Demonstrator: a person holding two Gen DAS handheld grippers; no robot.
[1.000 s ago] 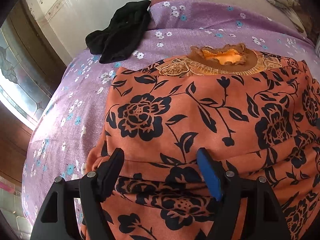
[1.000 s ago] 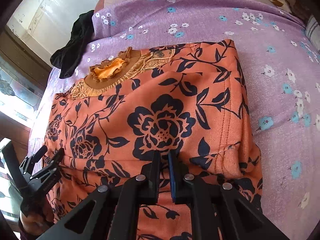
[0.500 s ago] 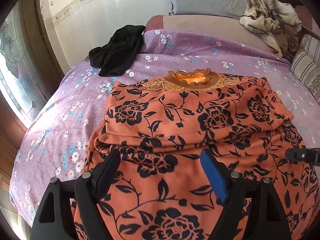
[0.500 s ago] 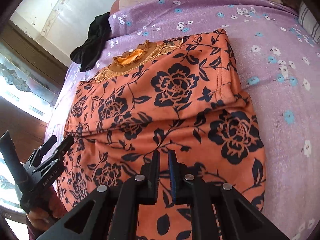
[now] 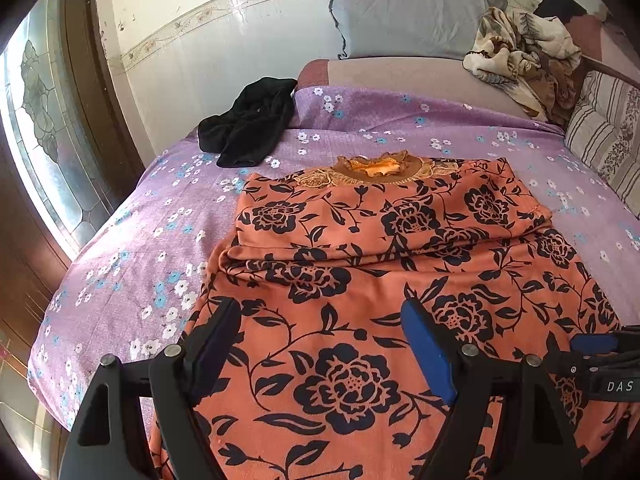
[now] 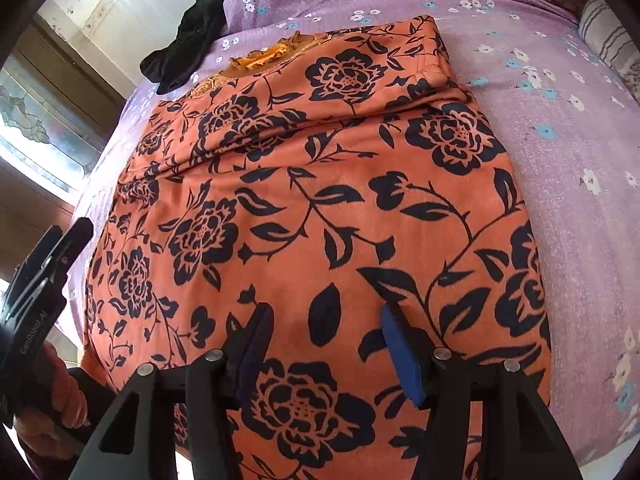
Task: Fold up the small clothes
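One garment: orange floral dress [image 5: 360, 264] lay flat along the middle of the bed [image 5: 132, 240], collar toward the headboard end, hem toward the foot edge.
Done so far: sides looked turned in, giving a long narrow panel; a ridge of layered cloth crossed it below the collar.
Left, by my judgement: lengthwise folds, hem up toward collar.
Left claw [image 5: 320, 344]: released, jaws wide apart over the hem end, nothing held.
Right claw [image 6: 326, 346]: released too, jaws spread over the cloth, empty.
Nearby: black garment [image 5: 248, 124] at the bed's far left corner, well apart; grey pillow [image 5: 404, 12], crumpled blanket [image 5: 520, 52] at the head.
Obstruction: none seen on the dress.
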